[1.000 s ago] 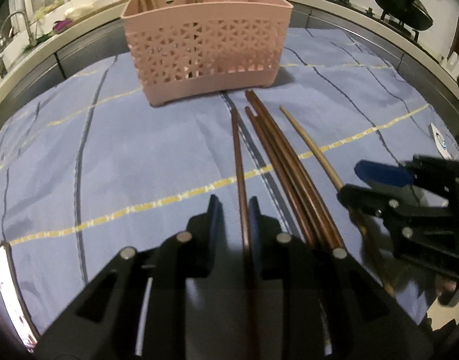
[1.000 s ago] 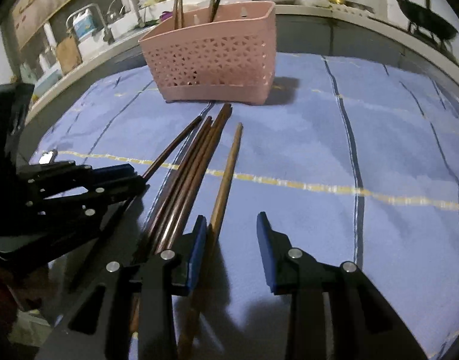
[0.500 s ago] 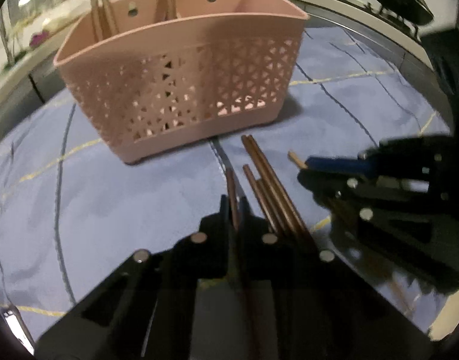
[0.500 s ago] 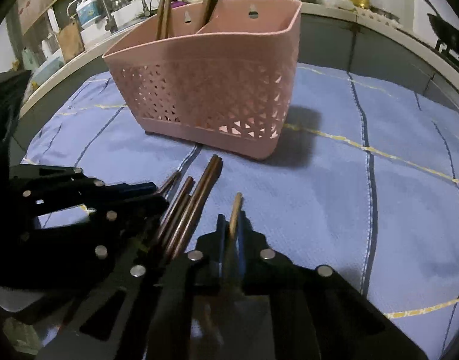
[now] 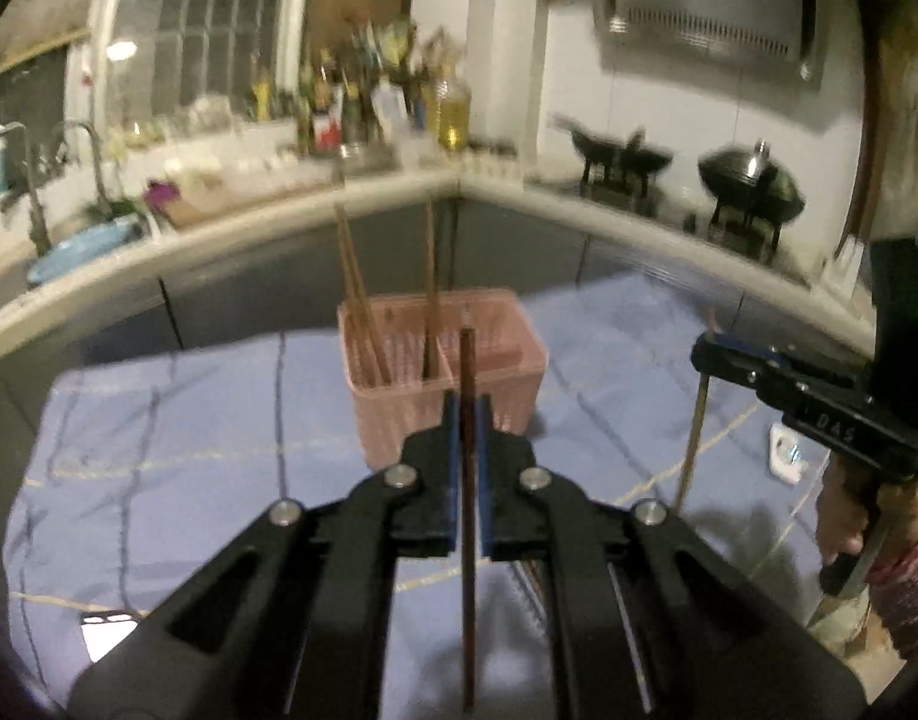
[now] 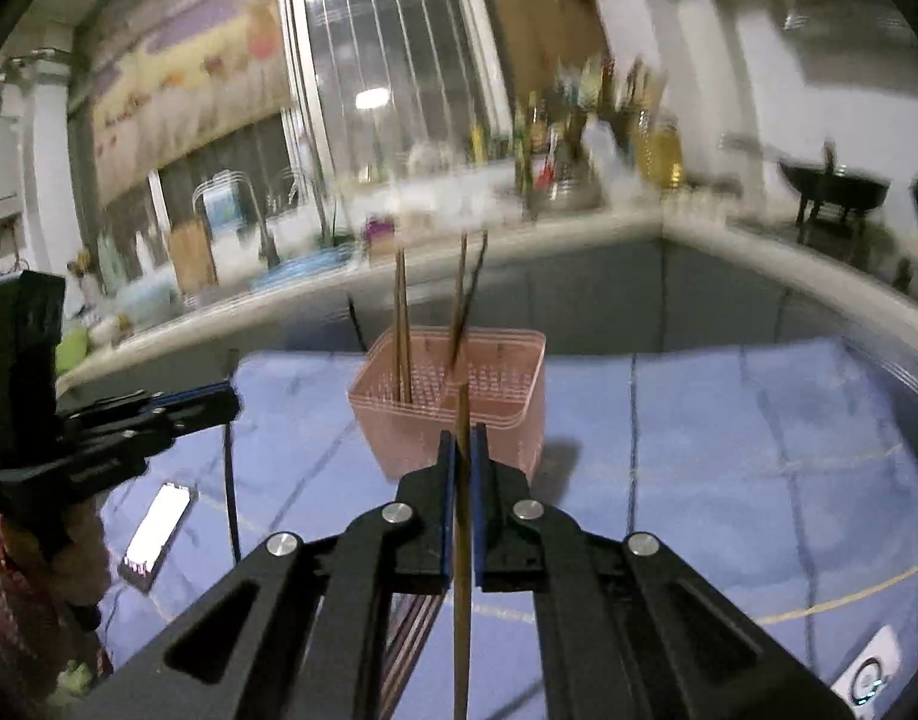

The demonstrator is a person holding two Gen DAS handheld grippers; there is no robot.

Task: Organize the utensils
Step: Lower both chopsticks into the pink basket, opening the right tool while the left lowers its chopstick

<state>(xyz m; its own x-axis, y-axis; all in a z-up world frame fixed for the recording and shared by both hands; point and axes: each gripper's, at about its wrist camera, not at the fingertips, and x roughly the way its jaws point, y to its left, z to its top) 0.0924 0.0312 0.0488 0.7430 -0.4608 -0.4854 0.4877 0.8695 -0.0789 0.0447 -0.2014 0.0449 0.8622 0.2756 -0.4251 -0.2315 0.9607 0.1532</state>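
Note:
A pink perforated utensil basket (image 5: 507,360) (image 6: 507,414) stands on a blue checked cloth with several chopsticks upright in it. My left gripper (image 5: 469,414) is shut on a dark brown chopstick (image 5: 468,480), held raised in front of the basket. My right gripper (image 6: 462,450) is shut on a lighter wooden chopstick (image 6: 462,600), also raised before the basket. Each gripper shows in the other's view, the right gripper (image 5: 708,354) at right and the left gripper (image 6: 228,405) at left. A few more chopsticks (image 6: 411,630) lie on the cloth below.
A kitchen counter (image 5: 279,222) with a sink, bottles and black woks (image 5: 750,192) curves behind the cloth. A small white device (image 5: 786,459) lies on the cloth at right. A flat rectangular object (image 6: 156,525) lies at left.
Both grippers closed on a chopstick each, then lifted them off the cloth and pulled back and up from the basket. The views now look level across the kitchen.

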